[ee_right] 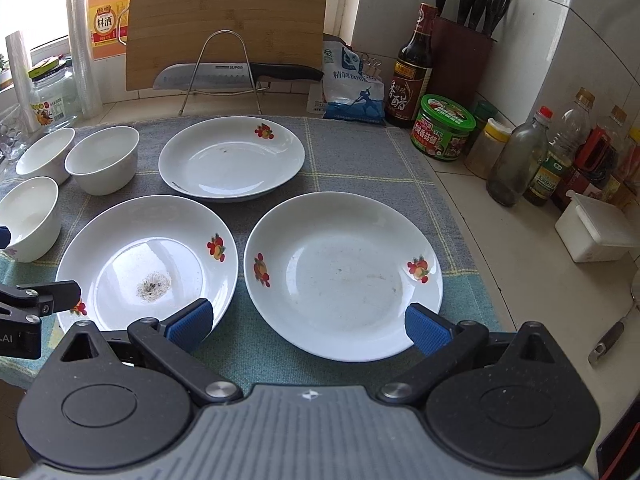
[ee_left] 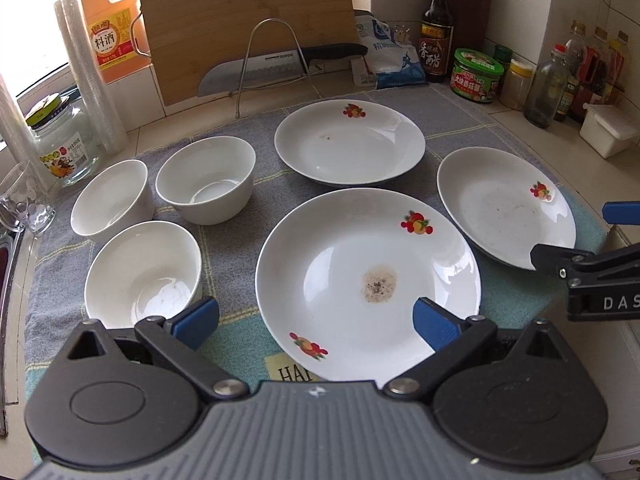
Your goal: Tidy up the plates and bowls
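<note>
Three white plates with fruit prints lie on a grey-green cloth [ee_left: 240, 208]. The near plate [ee_left: 352, 264] has a dirty spot; it also shows in the right wrist view [ee_right: 132, 252]. The far plate [ee_left: 348, 144] [ee_right: 232, 160] and the right plate [ee_left: 500, 208] [ee_right: 340, 272] lie beside it. Three white bowls stand at the left: [ee_left: 140, 276], [ee_left: 110, 200], [ee_left: 206, 184]. My left gripper [ee_left: 316, 320] is open above the near plate's front edge. My right gripper [ee_right: 308, 322] is open over the right plate's front edge.
A cutting board [ee_left: 244, 24] and knife [ee_left: 280, 68] lean on a wire rack at the back. Bottles and jars [ee_right: 440, 128] line the right counter with a white box [ee_right: 596, 232]. A glass jar [ee_left: 64, 144] and a drinking glass [ee_left: 24, 204] stand left.
</note>
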{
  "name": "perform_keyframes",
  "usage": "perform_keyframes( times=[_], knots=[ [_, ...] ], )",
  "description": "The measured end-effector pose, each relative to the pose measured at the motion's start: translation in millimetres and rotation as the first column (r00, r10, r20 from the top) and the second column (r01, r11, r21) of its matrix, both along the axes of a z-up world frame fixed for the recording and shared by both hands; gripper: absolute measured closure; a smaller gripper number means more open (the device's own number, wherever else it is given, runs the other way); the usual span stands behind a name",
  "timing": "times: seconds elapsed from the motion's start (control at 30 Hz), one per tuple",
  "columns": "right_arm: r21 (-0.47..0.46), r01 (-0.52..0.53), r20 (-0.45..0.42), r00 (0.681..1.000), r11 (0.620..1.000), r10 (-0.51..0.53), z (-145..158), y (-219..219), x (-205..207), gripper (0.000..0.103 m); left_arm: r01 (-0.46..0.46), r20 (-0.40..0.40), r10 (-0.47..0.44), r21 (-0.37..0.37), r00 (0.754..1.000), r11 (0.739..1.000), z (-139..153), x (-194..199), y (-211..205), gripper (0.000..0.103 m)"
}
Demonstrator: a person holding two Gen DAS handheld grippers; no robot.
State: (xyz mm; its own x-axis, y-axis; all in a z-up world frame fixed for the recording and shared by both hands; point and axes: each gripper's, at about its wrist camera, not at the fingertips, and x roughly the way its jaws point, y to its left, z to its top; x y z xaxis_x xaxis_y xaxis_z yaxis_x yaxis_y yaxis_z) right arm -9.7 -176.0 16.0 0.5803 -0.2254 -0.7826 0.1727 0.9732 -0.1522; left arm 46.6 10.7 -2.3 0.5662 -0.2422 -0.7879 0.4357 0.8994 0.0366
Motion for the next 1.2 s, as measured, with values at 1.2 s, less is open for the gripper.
perform_keyframes(
  times=[1.2],
  knots=[
    [0.117,-0.134,-0.053,0.989,0.984,0.141,-76.6,-75.7,19.6,0.000,0.261,-0.039,-0.263,-0.037,0.964,0.965,-7.5,83.4,-98.2,0.001]
  ],
)
